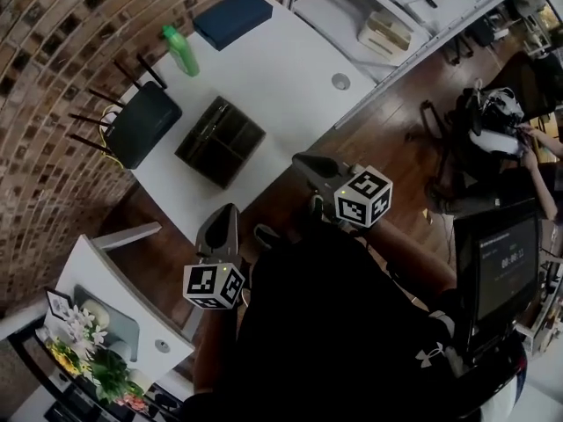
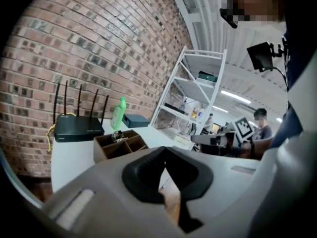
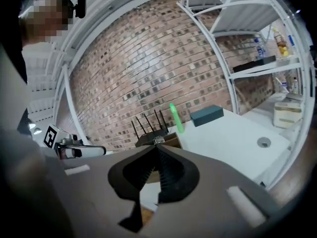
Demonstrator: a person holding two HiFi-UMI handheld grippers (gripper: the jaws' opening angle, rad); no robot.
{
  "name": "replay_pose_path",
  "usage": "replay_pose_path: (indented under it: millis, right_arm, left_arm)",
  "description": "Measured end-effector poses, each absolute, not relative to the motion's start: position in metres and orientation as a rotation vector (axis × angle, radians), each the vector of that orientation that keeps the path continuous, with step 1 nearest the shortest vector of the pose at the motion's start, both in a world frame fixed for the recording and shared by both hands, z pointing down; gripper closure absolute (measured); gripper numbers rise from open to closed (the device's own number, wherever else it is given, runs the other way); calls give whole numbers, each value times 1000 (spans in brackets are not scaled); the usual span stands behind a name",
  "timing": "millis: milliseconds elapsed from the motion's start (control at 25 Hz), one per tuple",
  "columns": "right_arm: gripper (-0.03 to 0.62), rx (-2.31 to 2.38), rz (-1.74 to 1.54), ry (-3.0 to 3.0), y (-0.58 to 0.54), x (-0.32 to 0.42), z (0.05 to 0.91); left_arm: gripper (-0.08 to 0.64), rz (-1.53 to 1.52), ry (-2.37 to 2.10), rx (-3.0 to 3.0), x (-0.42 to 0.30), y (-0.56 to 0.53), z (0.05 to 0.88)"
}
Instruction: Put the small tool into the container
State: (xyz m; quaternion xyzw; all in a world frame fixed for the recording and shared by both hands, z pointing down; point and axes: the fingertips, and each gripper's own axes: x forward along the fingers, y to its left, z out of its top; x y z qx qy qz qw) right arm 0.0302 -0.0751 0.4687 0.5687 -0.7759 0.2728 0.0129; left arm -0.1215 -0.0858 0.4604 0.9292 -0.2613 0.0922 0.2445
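Observation:
A brown divided container (image 1: 220, 141) stands on the white table (image 1: 290, 69). In the left gripper view a small metal tool (image 2: 117, 135) lies in one of the container's (image 2: 119, 145) back compartments. My left gripper (image 1: 229, 211) hovers off the table's near edge, jaws shut with nothing between them (image 2: 166, 150). My right gripper (image 1: 302, 159) is level beside the table edge, to the right of the container. Its jaws (image 3: 157, 147) are shut and empty, pointing toward the container (image 3: 172, 142). Each gripper shows in the other's view.
A black router (image 1: 141, 121) with antennas sits left of the container, a green bottle (image 1: 180, 49) and a dark blue box (image 1: 233, 18) behind it. White shelving (image 1: 413, 7) stands to the right. A monitor (image 1: 497, 266) and a seated person (image 1: 528, 139) are further right.

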Motion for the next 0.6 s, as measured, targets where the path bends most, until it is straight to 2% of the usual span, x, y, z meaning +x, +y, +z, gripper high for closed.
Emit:
replay_pose_path:
  millis: [240,600]
  right_arm:
    - [581,1832,911,-2432,-40,45,467]
    - [581,1682,862,-2577,8,90,455]
  left_arm:
    - [557,289,-661,2598,-88,-75,452]
    - [557,281,-774,2609,-10,-23,429]
